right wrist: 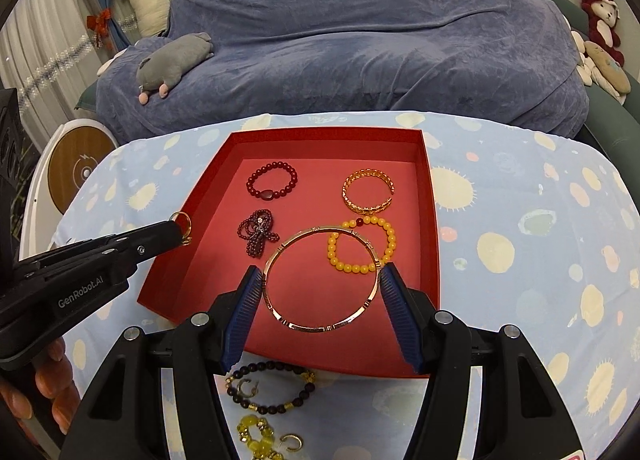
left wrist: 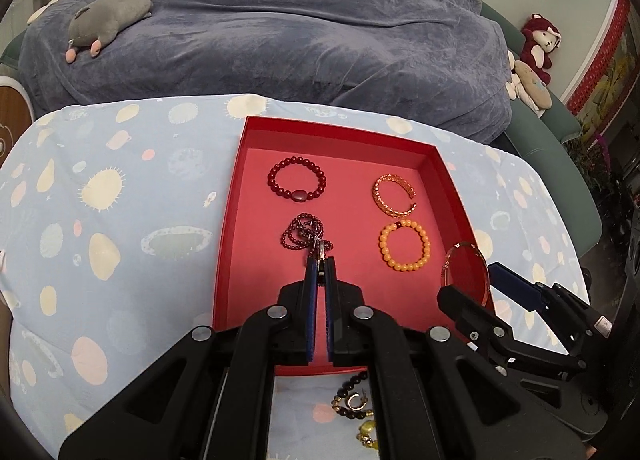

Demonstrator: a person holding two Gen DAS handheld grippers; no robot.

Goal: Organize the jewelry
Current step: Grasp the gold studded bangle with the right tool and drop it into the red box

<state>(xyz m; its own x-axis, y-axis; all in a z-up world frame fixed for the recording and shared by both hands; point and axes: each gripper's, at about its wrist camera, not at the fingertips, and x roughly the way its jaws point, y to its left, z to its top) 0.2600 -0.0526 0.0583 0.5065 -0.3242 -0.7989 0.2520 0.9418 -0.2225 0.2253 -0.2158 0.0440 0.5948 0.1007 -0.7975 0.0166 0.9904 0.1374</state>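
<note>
Left tool (left wrist: 320, 266) pinched together on a small gold ring (right wrist: 183, 222), held above the left edge of the red tray (left wrist: 230, 220); in the left wrist view the ring shows only as a sliver between the pads, just in front of the dark red bead necklace (left wrist: 306, 236). Right tool (right wrist: 322, 280) spread wide, clamped on a rose-gold bangle (right wrist: 322, 278), both pads touching its outer rim, bangle held roughly flat above the tray's near half.

On the tray floor: dark red bead bracelet (right wrist: 273, 183) back left, gold open cuff (right wrist: 368, 191) back right, bunched necklace mid left, yellow-orange bead bracelet (right wrist: 362, 246) mid right, partly behind the bangle.

Outside the tray, on the spotted blue cloth covering the tabletop (right wrist: 520, 260), near edge: black-and-gold bead bracelet (right wrist: 272, 388) with a gold hoop earring (right wrist: 244, 386) inside it, a yellow bead piece (right wrist: 258, 436), another hoop earring (right wrist: 291, 442).
</note>
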